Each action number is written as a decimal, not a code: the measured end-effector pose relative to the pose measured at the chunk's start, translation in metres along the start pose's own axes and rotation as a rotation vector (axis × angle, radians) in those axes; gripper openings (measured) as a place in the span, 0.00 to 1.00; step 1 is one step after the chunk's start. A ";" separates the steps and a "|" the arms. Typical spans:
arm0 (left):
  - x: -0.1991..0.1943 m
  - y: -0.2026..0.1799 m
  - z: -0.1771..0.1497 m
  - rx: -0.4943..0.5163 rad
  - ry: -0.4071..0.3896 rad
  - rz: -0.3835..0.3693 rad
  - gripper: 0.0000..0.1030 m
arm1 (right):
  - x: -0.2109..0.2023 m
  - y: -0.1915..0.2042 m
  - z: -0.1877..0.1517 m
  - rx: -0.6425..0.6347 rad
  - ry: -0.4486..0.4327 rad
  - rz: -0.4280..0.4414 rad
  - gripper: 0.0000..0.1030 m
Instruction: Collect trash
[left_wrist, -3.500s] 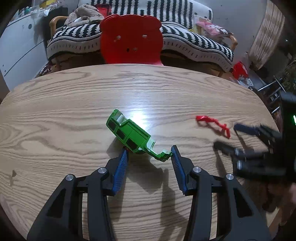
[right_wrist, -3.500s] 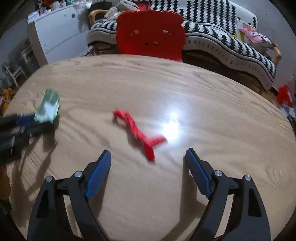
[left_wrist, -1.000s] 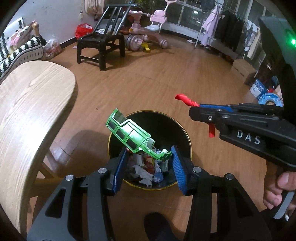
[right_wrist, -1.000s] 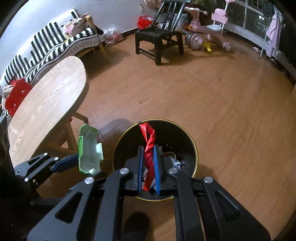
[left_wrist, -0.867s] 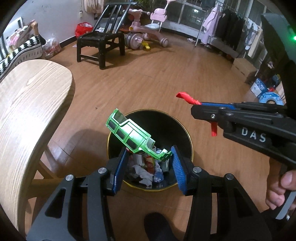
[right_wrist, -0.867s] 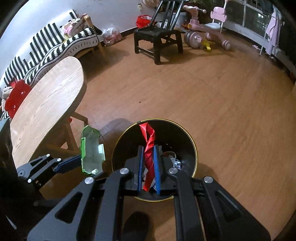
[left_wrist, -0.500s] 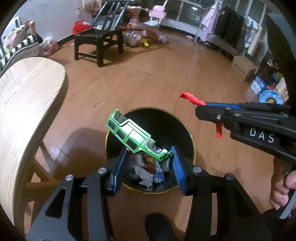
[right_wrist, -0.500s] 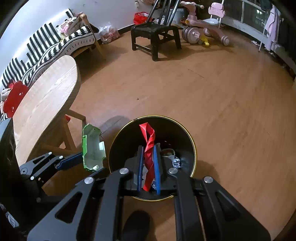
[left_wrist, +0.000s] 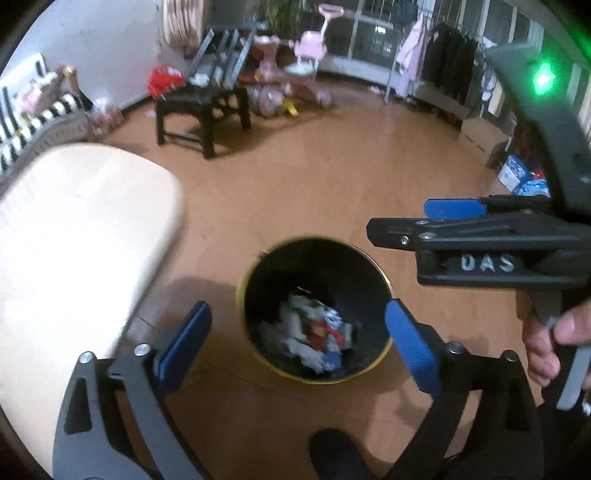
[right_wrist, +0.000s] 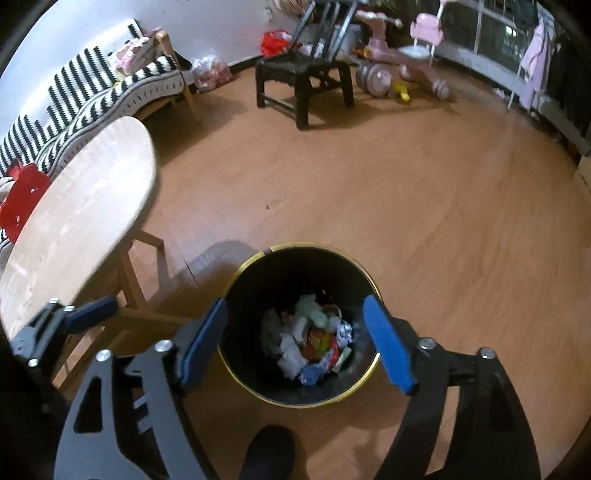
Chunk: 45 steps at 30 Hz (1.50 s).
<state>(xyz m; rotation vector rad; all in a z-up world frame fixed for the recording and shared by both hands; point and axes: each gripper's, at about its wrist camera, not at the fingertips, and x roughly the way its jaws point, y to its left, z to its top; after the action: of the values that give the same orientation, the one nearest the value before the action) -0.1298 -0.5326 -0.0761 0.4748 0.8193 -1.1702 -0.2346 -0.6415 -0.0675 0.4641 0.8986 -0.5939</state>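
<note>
A: Largest item?
B: Floor (right_wrist: 424, 206), wood, bare around the bin. Table (right_wrist: 77, 214), pale, round-edged, stands left of the bin and well apart from both tongs.

A: Next?
B: Bin (right_wrist: 236, 354), black with a gold rim, on the floor. Likely set beside the table so trash travels a short way. Both tongs hang above it, pointing down into its mouth.

A: The tongs?
B: Left tongs (left_wrist: 297, 341): spread wide, nothing between the pads, which frame the bin's opening on either side. Right tongs (right_wrist: 295, 341): likewise wide apart and holding nothing; the bin sits centred between its pads. By my reading, they are parted this far because each load has been let go.

A: And the trash?
B: Trash (right_wrist: 312, 341), a crumpled mixed heap, white, red, green and blue, lying on the bin's bottom, below both tongs and touching neither.

A: Smallest?
B: Shoe (right_wrist: 267, 452), dark toe, just short of the bin.
</note>
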 end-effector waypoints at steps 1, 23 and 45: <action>-0.009 0.005 0.000 0.004 -0.010 0.014 0.91 | -0.005 0.009 0.003 -0.007 -0.016 0.013 0.79; -0.330 0.300 -0.227 -0.689 -0.112 0.764 0.94 | -0.053 0.400 -0.028 -0.528 -0.118 0.391 0.90; -0.370 0.359 -0.295 -0.803 -0.098 0.821 0.94 | -0.021 0.476 -0.055 -0.609 -0.088 0.362 0.90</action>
<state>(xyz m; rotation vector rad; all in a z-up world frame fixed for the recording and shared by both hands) 0.0548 0.0275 -0.0058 0.0479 0.8149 -0.0638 0.0344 -0.2470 -0.0195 0.0412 0.8368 0.0037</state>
